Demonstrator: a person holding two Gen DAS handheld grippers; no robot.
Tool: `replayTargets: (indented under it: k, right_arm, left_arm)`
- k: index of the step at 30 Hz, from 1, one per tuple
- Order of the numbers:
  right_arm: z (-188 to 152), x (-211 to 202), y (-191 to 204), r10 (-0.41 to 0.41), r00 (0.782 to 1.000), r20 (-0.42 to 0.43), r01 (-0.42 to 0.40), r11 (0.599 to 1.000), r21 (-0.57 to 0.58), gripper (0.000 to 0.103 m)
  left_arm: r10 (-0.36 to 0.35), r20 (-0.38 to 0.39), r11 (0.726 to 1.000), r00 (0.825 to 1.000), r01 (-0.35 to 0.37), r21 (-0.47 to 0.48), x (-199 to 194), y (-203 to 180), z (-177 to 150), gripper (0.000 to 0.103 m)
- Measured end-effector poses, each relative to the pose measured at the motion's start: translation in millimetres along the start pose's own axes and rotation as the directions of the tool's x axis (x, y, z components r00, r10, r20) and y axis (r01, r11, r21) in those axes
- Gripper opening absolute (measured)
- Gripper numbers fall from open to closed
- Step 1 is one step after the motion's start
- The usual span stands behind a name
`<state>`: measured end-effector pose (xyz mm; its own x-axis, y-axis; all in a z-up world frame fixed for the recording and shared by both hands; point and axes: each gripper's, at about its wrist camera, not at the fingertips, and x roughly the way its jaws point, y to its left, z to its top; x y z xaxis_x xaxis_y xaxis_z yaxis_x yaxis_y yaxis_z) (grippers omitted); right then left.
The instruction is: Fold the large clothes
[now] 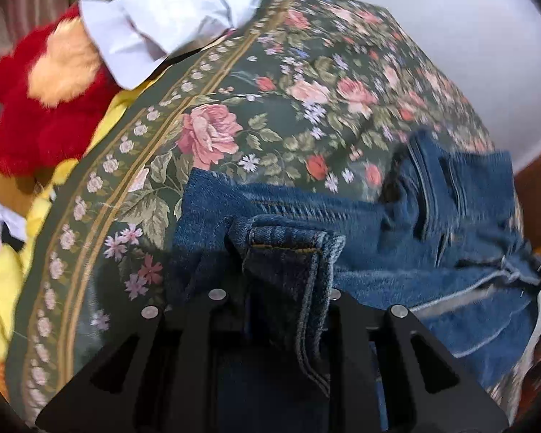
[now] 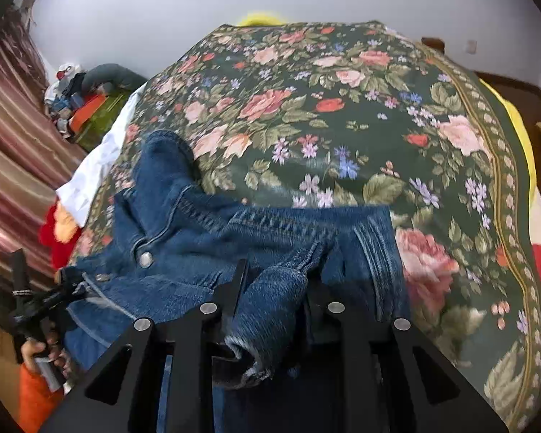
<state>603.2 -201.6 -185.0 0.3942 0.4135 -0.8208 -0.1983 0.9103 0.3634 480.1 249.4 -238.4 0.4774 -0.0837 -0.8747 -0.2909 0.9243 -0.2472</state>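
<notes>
A blue denim jacket [image 1: 432,223] lies crumpled on a dark green floral bedspread [image 1: 270,108]. My left gripper [image 1: 283,263] points down at it, and a folded, stitched denim edge stands bunched between its fingers. In the right wrist view the jacket [image 2: 184,223] shows a metal button, spread over the bedspread [image 2: 342,126]. My right gripper [image 2: 277,278] has a thick roll of denim between its fingers, its frayed end drooping toward the camera. The left gripper's body [image 2: 36,306] and the hand [image 2: 36,353] holding it show at the left edge.
A red and tan plush toy [image 1: 36,126], a white garment [image 1: 162,25] and yellow bedding [image 1: 3,281] sit at the bed's left side. A striped curtain [image 2: 11,162] and a pile of clutter [image 2: 86,101] stand beyond. White wall lies behind the bed.
</notes>
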Motion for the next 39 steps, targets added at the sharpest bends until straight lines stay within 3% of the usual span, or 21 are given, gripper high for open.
replayTargets:
  k: [4,5,8,11,13,20,23,27,30,34,39]
  right_arm:
    - [-6,-18,-1,0.021,0.999,-0.041,-0.021,1.0,-0.004,0.021]
    - [-7,-24,-1,0.014,0.999,-0.042,-0.015,1.0,-0.011,0.021]
    - [-8,-47,-3,-0.044,0.999,0.0,0.044,0.999,-0.015,0.021]
    - [-9,-74,-9,-0.12,0.992,0.044,0.119,0.993,0.02,0.021]
    - [-13,-88,-9,-0.129,0.99,0.051,0.129,0.992,0.003,0.021]
    - [-55,-110,25,-0.174,0.983,0.059,0.183,0.962,-0.203,0.021]
    - [-75,-103,43,-0.164,0.985,0.051,0.172,0.943,-0.285,0.021]
    - [-96,-77,61,-0.135,0.991,0.022,0.135,0.94,-0.314,0.021]
    - [-104,-47,69,-0.151,0.988,-0.03,0.133,0.937,-0.323,0.021]
    - [-108,-27,85,-0.206,0.977,0.062,0.213,0.893,-0.396,0.021]
    - [-97,3,96,-0.202,0.979,0.023,0.192,0.881,-0.433,0.021]
  left_arm:
    - [0.032,-0.007,0.997,0.999,-0.031,0.069,-23,-3,-1,0.037]
    - [0.06,0.006,0.995,0.998,-0.06,0.083,-34,-3,-1,0.049]
    - [0.148,0.096,0.982,0.984,-0.158,0.104,-67,-1,0,0.067]
    - [0.168,0.143,0.975,0.975,-0.185,0.121,-95,3,-2,0.068]
    - [0.173,0.154,0.969,0.973,-0.196,0.148,-107,1,-8,0.068]
    - [0.115,0.115,0.95,0.987,-0.143,0.276,-111,-33,-49,0.07]
    - [0.082,0.076,0.937,0.994,-0.103,0.333,-98,-55,-68,0.07]
    - [0.089,0.042,0.912,0.995,-0.099,0.399,-75,-84,-87,0.07]
    - [0.072,0.004,0.916,0.997,-0.068,0.396,-55,-97,-91,0.07]
    - [0.074,-0.002,0.913,0.997,-0.067,0.402,-33,-110,-90,0.07]
    - [0.102,-0.005,0.919,0.995,-0.093,0.382,-5,-109,-69,0.071]
